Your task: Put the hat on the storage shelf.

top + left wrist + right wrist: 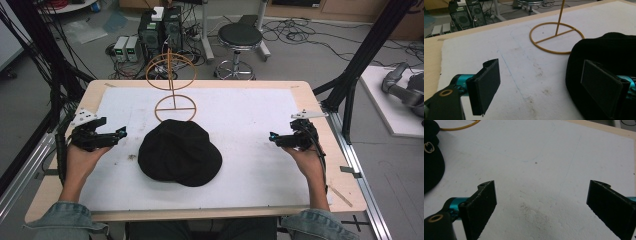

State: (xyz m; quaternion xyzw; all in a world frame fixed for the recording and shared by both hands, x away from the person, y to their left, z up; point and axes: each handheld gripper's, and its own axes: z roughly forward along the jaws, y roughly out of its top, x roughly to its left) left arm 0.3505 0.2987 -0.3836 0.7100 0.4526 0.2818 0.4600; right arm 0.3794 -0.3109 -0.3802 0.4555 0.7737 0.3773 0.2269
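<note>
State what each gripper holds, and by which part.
Nothing. The left gripper and right gripper are both open and empty, either side of the black cap.

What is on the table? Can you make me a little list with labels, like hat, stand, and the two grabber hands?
hat: black cap, lying flat mid-table on the white mat
hat badge: small pale emblem, seen in the right gripper view
stand: orange wire stand, upright just behind the cap, nothing hanging on it
left gripper: open, holding nothing, left of the cap
right gripper: open, holding nothing, right of the cap, over bare mat
touching the cap: neither gripper
</note>
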